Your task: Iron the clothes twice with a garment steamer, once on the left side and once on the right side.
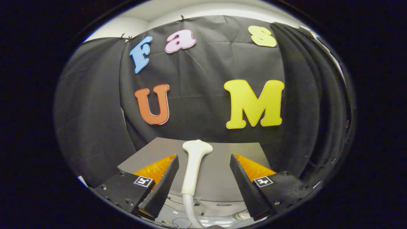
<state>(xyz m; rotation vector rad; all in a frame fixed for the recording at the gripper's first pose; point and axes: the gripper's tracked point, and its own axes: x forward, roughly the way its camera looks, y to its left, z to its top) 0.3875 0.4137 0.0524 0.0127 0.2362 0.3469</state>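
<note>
Task looks barely begun, judging by how things lie. The steamer head [194,165], pale with a flared nozzle end, sits upright between the gripper [203,181] fingers, its handle running down to a translucent hose [189,210] that curves away below. The claw is spread wide; neither finger touches the handle, clear gaps on both sides. So no grasp yet.

The steamer head stands in front of a grey flat surface [222,171], probably a board or tabletop, which reaches back to the black booth cloth [203,79]. No garment can be made out here, so nothing says either side has been ironed. My read: both passes, left and right, remain, and the pickup comes first.

Containers: none visible. Below the fingers there is some whitish equipment [219,208] with cables, likely the steamer base, too cut off to tell more.
</note>
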